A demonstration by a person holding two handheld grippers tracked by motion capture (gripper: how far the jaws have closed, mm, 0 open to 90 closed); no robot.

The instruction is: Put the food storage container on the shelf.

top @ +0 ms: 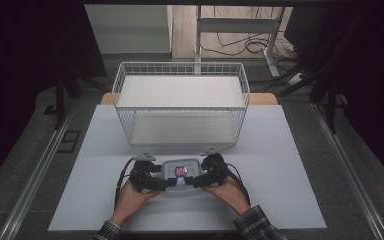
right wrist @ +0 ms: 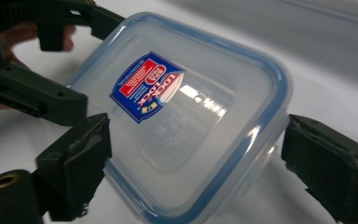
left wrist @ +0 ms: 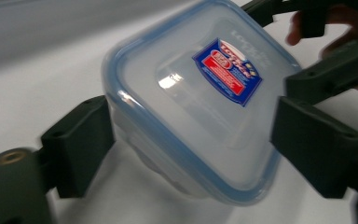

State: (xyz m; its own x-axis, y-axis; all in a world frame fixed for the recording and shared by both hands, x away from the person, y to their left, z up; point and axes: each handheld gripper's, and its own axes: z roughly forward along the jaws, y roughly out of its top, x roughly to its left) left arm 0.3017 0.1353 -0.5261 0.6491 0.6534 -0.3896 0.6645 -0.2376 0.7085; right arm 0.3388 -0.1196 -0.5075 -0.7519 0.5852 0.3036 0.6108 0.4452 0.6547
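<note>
Box (top: 180, 175) with blue-rimmed lid on table (top: 290, 170), near front edge, before wire basket (top: 180, 100). Left gripper (top: 156, 183) and right gripper (top: 196, 182) flank box corners, jaws wide, pads at walls, not clamped.

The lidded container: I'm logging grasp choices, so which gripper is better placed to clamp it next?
Left, marginally. The left gripper has one jaw against the container wall. The right gripper straddles a corner with a visible gap at its far jaw.
</note>
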